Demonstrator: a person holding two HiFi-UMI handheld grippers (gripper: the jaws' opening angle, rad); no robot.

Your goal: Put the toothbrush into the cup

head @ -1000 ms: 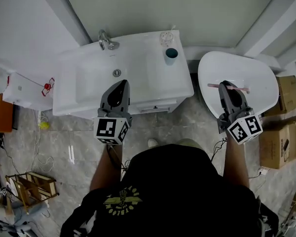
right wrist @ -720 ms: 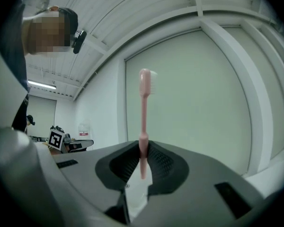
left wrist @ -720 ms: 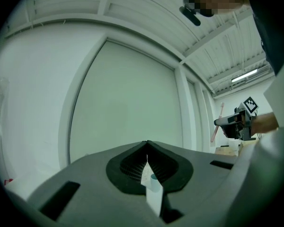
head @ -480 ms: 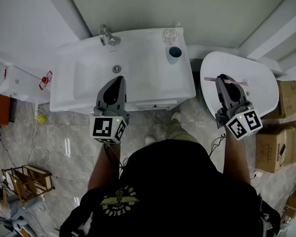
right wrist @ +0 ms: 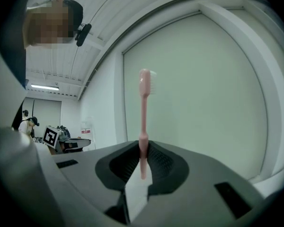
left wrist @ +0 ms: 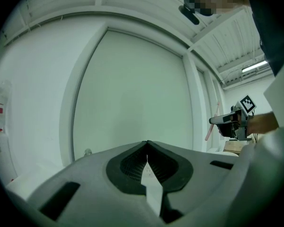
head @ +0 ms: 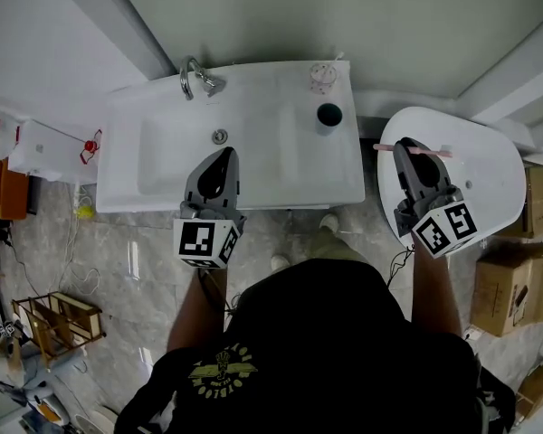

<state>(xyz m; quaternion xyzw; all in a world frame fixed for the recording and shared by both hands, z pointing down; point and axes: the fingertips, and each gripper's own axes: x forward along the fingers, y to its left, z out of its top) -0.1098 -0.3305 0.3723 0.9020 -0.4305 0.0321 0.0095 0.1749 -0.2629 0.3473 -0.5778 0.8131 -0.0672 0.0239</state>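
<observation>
A dark teal cup (head: 328, 114) stands at the back right of the white washbasin (head: 253, 165). My right gripper (head: 404, 145) is to the right of the basin, over the left edge of a white oval fixture (head: 475, 183). It is shut on a pink toothbrush (head: 434, 152) held crosswise. In the right gripper view the toothbrush (right wrist: 144, 112) stands upright between the closed jaws of the right gripper (right wrist: 143, 145), bristles at the top. My left gripper (head: 224, 152) hangs over the basin's front part. Its jaws are shut and hold nothing, as the left gripper view shows of the left gripper (left wrist: 147, 143).
A chrome tap (head: 199, 80) sits at the basin's back left and a white round holder (head: 323, 76) just behind the cup. Cardboard boxes (head: 507, 287) stand at the right. A wooden rack (head: 59, 319) and clutter lie on the floor at the left.
Both grippers have moved along with the person. The right one, still holding the toothbrush, has shifted left across the oval fixture and is nearer the cup.
</observation>
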